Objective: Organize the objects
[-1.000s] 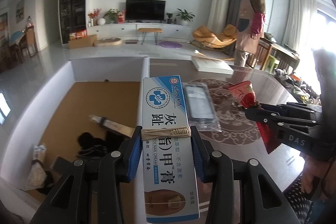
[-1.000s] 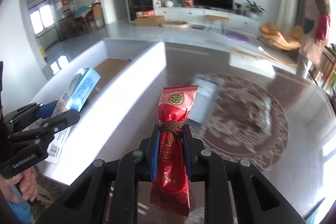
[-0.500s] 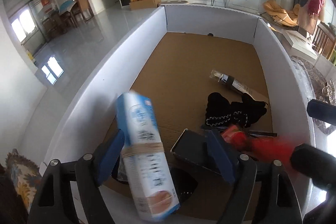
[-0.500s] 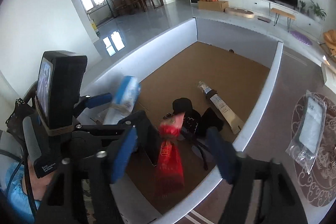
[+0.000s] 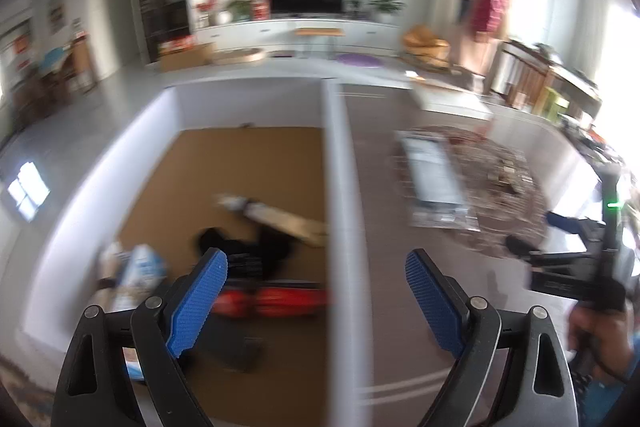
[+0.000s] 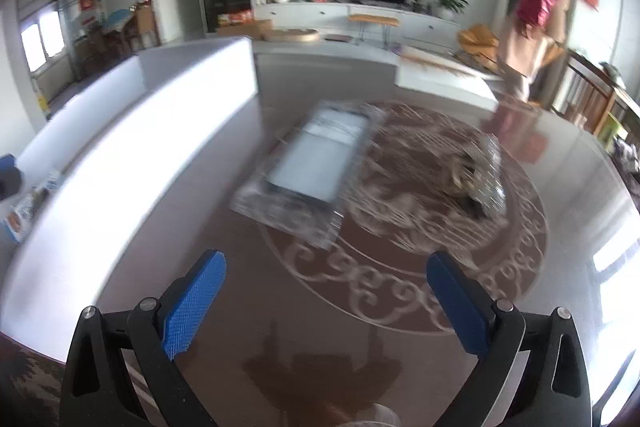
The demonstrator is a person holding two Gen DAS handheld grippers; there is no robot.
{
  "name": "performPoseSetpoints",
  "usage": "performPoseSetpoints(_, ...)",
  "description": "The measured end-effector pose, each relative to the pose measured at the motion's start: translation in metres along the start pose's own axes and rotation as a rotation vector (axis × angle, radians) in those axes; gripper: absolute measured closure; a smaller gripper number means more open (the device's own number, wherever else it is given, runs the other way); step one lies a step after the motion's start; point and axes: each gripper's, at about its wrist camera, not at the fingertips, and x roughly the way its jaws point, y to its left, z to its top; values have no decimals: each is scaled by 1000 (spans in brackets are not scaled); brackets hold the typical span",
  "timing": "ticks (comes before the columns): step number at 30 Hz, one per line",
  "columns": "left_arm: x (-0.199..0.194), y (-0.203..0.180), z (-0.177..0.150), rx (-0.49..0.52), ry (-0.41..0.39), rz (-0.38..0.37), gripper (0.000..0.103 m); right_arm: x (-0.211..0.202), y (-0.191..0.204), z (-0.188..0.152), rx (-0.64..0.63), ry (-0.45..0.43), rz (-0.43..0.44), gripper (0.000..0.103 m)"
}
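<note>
Spreading wide, both the left gripper [image 5: 316,293] and the right gripper [image 6: 326,301] are seen empty. One clear-wrapped flat packet [image 6: 316,163] is left on the table [image 6: 304,311], just beside the white box [image 6: 132,147]; one smaller wrapped item [image 6: 476,175] lies further off. Light, slippery film is expected; the long edges should be pinched.

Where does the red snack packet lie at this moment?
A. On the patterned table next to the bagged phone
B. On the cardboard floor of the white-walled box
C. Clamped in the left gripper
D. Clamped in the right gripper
B. The red snack packet lies on the brown floor inside the white-walled box, while the left gripper and the right gripper both stand open and empty.
</note>
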Motion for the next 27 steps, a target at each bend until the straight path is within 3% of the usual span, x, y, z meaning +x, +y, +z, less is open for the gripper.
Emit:
performPoseSetpoints(4,8,-77,-10,97,44,-177,4,13,-53,-29,108,74,-113,2)
performPoseSetpoints(7,36,-124,-28,147,106,-219,2,14,-76,-42,179,103,-151,2)
performPoseSetpoints(10,82,-151,-40,167,169,-177,2,14,-86,-48,208,113,-176,2)
performPoseSetpoints(16,146,-153,-47,154,200,-68,2,22,-90,-47,211,102,-191,2)
performPoseSetpoints(27,155,-149,-46,131,167,-57,0,25,-98,-52,239,110,-164,0)
